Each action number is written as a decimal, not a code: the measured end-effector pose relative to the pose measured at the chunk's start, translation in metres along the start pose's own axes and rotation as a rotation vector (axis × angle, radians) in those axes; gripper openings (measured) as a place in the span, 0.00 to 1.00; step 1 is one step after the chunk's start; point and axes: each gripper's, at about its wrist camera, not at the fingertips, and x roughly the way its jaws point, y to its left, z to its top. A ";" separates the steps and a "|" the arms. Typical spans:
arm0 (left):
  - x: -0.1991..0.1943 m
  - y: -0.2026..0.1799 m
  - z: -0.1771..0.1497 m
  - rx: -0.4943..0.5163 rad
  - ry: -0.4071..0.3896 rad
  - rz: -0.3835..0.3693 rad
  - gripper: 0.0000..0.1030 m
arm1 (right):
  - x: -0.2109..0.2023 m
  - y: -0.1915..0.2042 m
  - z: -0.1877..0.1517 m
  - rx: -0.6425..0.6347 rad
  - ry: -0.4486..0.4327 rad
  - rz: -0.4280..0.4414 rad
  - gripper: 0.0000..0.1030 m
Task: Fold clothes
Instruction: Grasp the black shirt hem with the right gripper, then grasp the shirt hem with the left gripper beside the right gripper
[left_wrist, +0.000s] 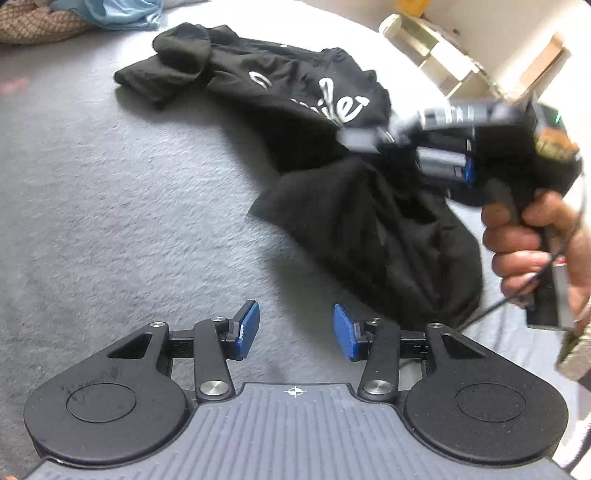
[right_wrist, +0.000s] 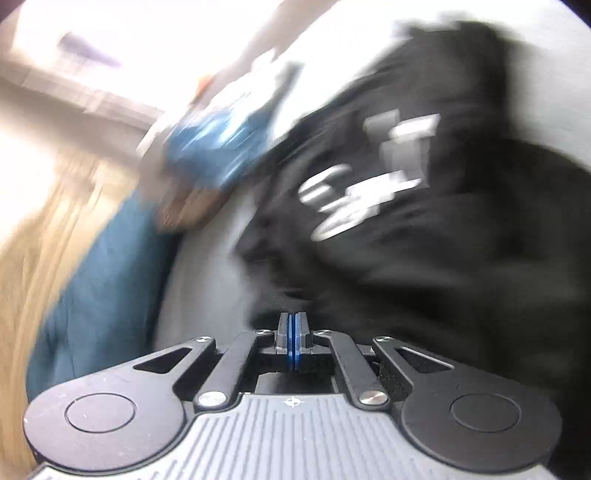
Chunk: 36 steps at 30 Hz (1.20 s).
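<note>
A black T-shirt (left_wrist: 295, 107) with white lettering lies crumpled on a grey fuzzy surface (left_wrist: 110, 221). In the left wrist view my left gripper (left_wrist: 297, 328) is open and holds nothing. It hovers over the grey surface just short of the shirt's near bunched end. At the right, a hand (left_wrist: 517, 240) holds my right gripper (left_wrist: 463, 173), and the shirt's cloth peaks up towards its tips. In the blurred right wrist view the right gripper (right_wrist: 292, 328) has its blue pads pressed together, with the black T-shirt (right_wrist: 424, 240) right at its tips.
A light blue garment (left_wrist: 110, 14) and a tan patterned cloth (left_wrist: 33, 26) are piled at the far left. Pale shelving (left_wrist: 443, 55) stands beyond the surface's far right edge. The right wrist view shows a blurred teal cloth (right_wrist: 99, 280) at the left.
</note>
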 end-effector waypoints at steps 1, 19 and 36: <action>0.002 -0.001 0.002 0.002 0.001 -0.003 0.44 | -0.007 -0.016 0.006 0.044 -0.013 -0.049 0.01; 0.000 0.015 0.011 -0.138 -0.111 0.217 0.44 | -0.002 0.080 -0.052 -0.793 0.023 -0.253 0.35; 0.012 0.020 0.040 -0.266 -0.185 -0.029 0.48 | -0.009 0.025 -0.041 -0.277 -0.022 -0.155 0.09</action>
